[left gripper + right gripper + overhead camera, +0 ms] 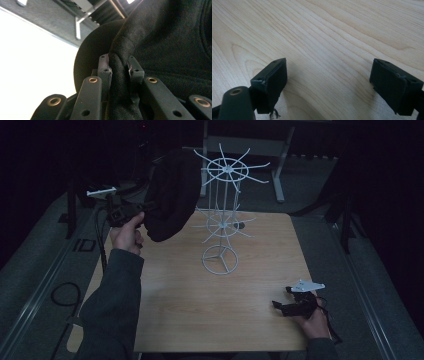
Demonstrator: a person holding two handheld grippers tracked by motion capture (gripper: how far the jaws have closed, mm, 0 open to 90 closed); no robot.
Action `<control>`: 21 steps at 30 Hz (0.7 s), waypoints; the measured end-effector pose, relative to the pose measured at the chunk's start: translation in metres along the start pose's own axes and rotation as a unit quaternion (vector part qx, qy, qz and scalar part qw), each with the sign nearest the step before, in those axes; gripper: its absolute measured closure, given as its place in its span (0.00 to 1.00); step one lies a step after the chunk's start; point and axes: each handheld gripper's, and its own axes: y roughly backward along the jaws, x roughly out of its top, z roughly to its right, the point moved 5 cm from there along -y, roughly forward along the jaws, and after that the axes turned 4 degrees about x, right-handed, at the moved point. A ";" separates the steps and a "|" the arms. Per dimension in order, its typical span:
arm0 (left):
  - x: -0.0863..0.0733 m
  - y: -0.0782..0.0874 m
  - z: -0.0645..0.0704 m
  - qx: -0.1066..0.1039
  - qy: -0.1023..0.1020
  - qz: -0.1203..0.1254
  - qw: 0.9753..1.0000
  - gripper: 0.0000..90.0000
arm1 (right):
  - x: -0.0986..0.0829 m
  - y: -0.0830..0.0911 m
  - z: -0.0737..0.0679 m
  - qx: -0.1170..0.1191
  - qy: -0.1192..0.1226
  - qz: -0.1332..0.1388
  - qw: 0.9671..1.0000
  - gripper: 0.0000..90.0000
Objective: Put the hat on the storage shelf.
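In the upper left of the high view, the left gripper [145,210] holds a soft black felt hat [170,195] raised off the light wooden table [190,310], just to the left of the white wire display stand with radiating hooks [225,215]. The hat's far edge overlaps the stand's upper spokes in this view; whether they touch cannot be told. In the left gripper view, the jaws are clamped on a pinched fold of the hat [162,37], the fabric bunching between the pads [104,67]. The hat looks light and limp, so it will likely sag and swing from this single hold; a grip on the stiffer rim or brim should steady it better than loose cloth. At the lower right of the high view, the right gripper [285,307] rests low on the table, its jaws standing wide apart and holding nothing.
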 end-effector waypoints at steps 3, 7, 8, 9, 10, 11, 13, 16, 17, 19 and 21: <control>-0.002 -0.002 -0.002 0.014 -0.007 -0.003 1.000 0.88 | 0.000 0.000 0.000 0.000 0.000 0.000 1.000 0.16; -0.003 -0.003 -0.006 0.032 -0.017 -0.002 0.999 0.88 | 0.000 0.000 0.000 0.000 0.000 0.000 1.000 0.16; -0.004 -0.004 -0.006 0.035 -0.019 -0.003 0.999 0.88 | 0.000 0.000 0.000 0.000 -0.001 0.000 1.000 0.16; -0.004 -0.004 -0.006 0.038 -0.021 -0.004 0.999 0.88 | 0.000 0.000 0.000 0.000 -0.001 0.000 1.000 0.16; -0.005 -0.004 -0.006 0.039 -0.023 -0.005 0.999 0.88 | 0.000 0.000 0.000 0.000 0.000 0.000 1.000 0.16; -0.005 -0.004 -0.005 0.038 -0.024 -0.006 0.999 0.88 | 0.000 0.000 0.000 0.000 -0.001 0.000 1.000 0.16; -0.005 -0.004 -0.005 0.036 -0.029 -0.004 0.999 0.87 | 0.000 0.000 0.000 0.000 -0.001 0.000 1.000 0.16; -0.004 -0.004 -0.003 0.033 -0.031 -0.004 0.999 0.83 | 0.000 0.000 0.000 0.000 0.000 0.000 1.000 0.16; -0.004 -0.004 -0.003 0.032 -0.031 -0.004 0.999 0.82 | 0.000 0.000 0.000 0.000 0.000 0.000 1.000 0.16; -0.004 -0.004 -0.004 0.030 -0.031 -0.002 0.999 0.78 | 0.000 0.000 0.000 0.000 0.000 0.000 1.000 0.16; -0.004 -0.004 -0.004 0.028 -0.032 -0.002 0.999 0.75 | 0.000 0.000 0.000 0.000 0.000 0.000 1.000 0.16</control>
